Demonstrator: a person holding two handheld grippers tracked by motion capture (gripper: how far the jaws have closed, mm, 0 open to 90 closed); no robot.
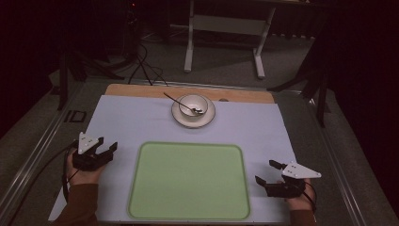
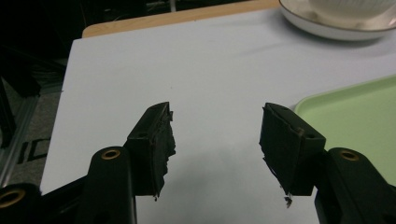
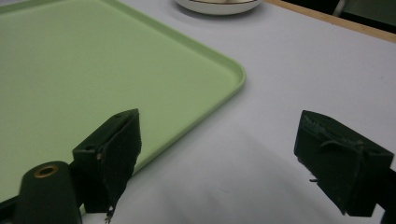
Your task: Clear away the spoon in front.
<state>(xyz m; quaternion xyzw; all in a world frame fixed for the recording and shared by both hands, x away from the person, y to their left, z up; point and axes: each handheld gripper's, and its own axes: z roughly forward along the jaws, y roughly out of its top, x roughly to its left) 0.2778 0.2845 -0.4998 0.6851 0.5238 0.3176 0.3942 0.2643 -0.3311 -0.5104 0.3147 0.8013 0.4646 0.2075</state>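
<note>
Both tongs agape, empty; left tongs [image 1: 106,149], right tongs [image 1: 266,171] flank green tray [image 1: 188,181].

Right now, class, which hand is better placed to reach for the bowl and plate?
Probably the left. The left gripper sits open beside the green tray, farther up the table and nearer the bowl on its plate. The right gripper, also open, sits lower and farther away.

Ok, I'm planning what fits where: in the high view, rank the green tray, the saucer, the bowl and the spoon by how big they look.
Largest to smallest in the high view:
1. Green tray
2. Saucer
3. Bowl, sitting on the saucer
4. Spoon, thin, but about as long as the bowl is wide
</note>
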